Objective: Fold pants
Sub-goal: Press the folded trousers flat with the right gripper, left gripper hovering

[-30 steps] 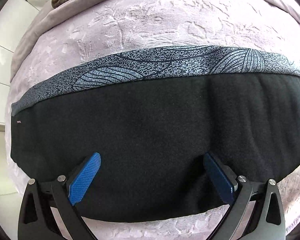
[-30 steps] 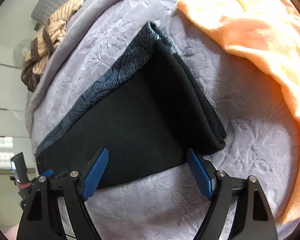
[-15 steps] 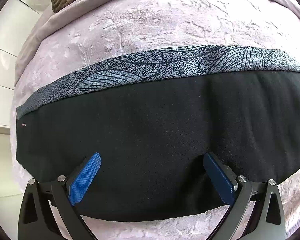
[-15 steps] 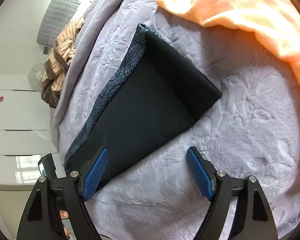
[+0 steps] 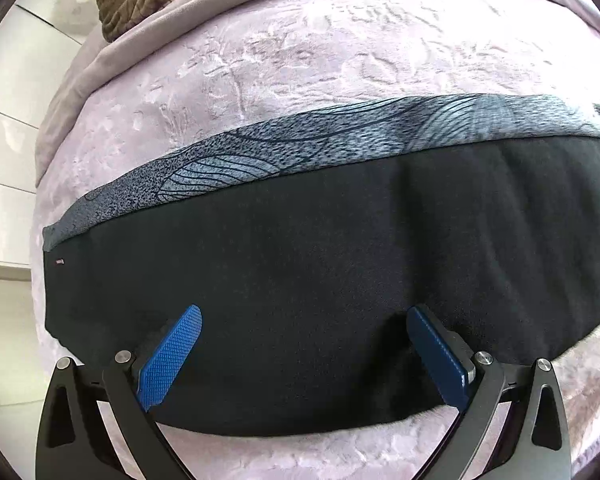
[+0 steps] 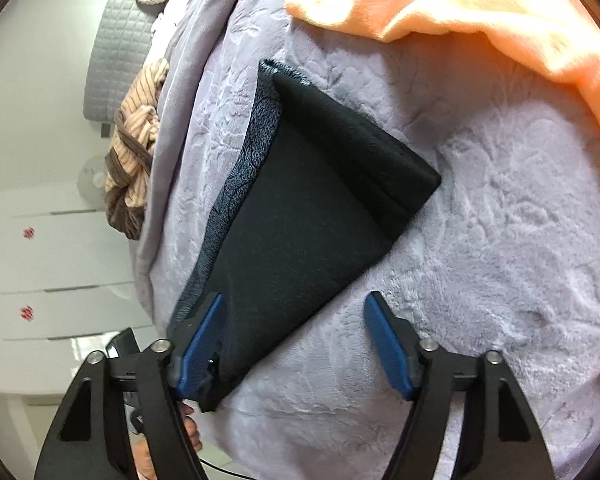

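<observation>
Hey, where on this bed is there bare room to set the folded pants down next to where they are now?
Bare blanket lies open between the black pants and the orange blanket. A second free strip runs beyond the pants' patterned band, up to the blanket's raised fold. It is crowded near the striped garment at the bed's far edge.

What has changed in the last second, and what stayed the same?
The right gripper swung along the pants toward their near end; its jaws are closing, gripping nothing. The left gripper stays open above them. The pants lie folded as before on the blanket.
</observation>
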Demonstrator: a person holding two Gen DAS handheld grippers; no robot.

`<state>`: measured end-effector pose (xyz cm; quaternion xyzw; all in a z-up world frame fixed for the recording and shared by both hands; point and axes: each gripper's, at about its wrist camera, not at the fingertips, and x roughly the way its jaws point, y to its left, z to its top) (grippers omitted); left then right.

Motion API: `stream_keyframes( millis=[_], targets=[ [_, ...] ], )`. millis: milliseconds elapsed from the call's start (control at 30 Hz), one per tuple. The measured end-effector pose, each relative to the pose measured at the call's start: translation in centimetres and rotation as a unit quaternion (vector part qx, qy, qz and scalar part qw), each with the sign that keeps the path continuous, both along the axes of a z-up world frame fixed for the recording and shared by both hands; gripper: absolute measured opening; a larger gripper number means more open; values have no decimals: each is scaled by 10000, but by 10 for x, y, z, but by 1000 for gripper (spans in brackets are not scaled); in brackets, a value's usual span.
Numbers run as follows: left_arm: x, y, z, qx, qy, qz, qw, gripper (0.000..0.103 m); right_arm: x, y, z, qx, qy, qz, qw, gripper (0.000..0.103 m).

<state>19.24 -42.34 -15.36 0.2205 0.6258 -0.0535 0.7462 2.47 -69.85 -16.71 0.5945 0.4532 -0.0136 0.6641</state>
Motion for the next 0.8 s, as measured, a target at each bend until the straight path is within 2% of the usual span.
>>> stream_keyframes(
  millis=[100,267,533,800],
  targets=[
    [-5,-12,13,-282,29,-51,9996,103,-4,-3,1,-18,8,-102,9999,72],
    [-11,-42,23,-474,61,-312,9984,103,-2,-11,2,-55,-15,-231,9997,72],
    [-19,-79,22,-566,156,-528,9969,103,0,-17,2,-200,121,-308,9993,72],
    [-20,-92,22,-579,176,-565,9966,103,6,-25,-10,-108,123,-385,9991,72]
  ],
)
